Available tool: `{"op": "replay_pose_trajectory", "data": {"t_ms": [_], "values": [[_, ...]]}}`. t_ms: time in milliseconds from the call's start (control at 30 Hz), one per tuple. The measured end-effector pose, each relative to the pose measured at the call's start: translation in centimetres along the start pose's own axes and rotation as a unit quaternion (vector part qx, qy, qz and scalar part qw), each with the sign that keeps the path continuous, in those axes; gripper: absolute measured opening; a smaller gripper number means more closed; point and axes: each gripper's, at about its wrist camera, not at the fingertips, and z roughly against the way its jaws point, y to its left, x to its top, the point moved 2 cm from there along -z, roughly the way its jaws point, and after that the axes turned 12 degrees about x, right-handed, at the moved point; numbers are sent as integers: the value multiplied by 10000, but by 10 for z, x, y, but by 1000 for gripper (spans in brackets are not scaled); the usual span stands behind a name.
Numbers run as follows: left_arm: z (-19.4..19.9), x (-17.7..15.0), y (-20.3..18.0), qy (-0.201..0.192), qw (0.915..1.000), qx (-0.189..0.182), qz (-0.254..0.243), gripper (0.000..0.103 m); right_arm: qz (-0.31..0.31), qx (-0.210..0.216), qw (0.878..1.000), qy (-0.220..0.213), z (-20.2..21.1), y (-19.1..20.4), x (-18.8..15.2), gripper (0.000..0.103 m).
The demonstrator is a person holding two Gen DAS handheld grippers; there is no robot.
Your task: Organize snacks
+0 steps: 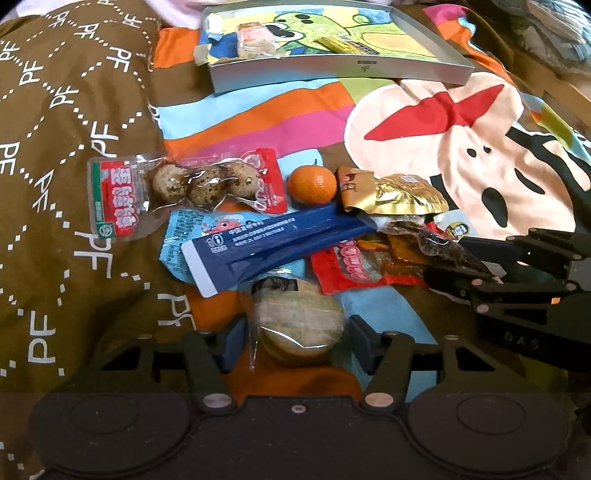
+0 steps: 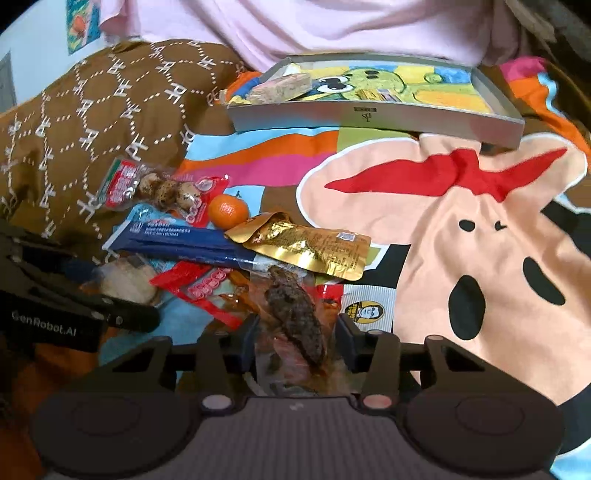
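Observation:
A pile of snacks lies on a colourful bedspread. My left gripper (image 1: 295, 341) is open around a clear-wrapped round pastry (image 1: 299, 325), fingers apart on both sides of it. My right gripper (image 2: 295, 341) is open around a clear pack of dark braised meat (image 2: 295, 314); it also shows in the left wrist view (image 1: 443, 254). Near them lie a quail egg pack (image 1: 184, 188), a mandarin (image 1: 312, 184), a blue stick pack (image 1: 273, 243), a gold pouch (image 1: 399, 195) and a red pack (image 1: 354, 269). A grey tray (image 1: 343, 72) at the back holds a nougat bar (image 1: 255, 40) and a yellow stick (image 1: 347, 46).
A brown patterned quilt (image 1: 55, 166) rises on the left. A pink cartoon face print (image 1: 480, 147) covers the bedspread on the right. A person in pink (image 2: 314, 26) sits behind the tray. A small white sachet with a face logo (image 2: 365, 306) lies beside the meat pack.

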Motion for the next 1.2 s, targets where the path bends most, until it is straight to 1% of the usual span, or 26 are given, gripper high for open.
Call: {"op": "replay_pose_trajectory", "data": {"t_ms": [133, 300, 467, 500, 600, 833, 967, 1033, 1167, 1200], "values": [[3, -2, -3, -33, 10000, -85, -14, 59, 313, -115, 9994, 31, 2, 9, -4, 48], [8, -4, -10, -60, 9994, -304, -128, 60, 406, -133, 9991, 60, 5, 11, -8, 48], [11, -7, -16, -98, 9991, -309, -281, 60, 536, -262, 9982, 65, 8, 12, -14, 48], [10, -7, -17, -97, 9990, -299, -304, 61, 560, -275, 9980, 70, 8, 12, -15, 48], [10, -7, -18, -113, 9992, -195, -338, 70, 516, -257, 9983, 105, 7, 11, -14, 50], [7, -4, -16, -135, 9991, -58, -403, 75, 292, -115, 9994, 132, 7, 4, -12, 53], [6, -3, -14, -83, 9994, -46, -344, 75, 223, -60, 9996, 140, 6, 3, -12, 55], [6, -3, -14, -98, 9994, -48, -313, 71, 168, -6, 9998, 138, 5, 1, -12, 56], [7, -3, -14, -120, 9995, -72, -276, 68, 176, 9, 9997, 142, 6, 1, -12, 57], [7, -3, -14, -112, 9995, -81, -274, 66, 204, 6, 9997, 144, 5, 1, -13, 56]]}}
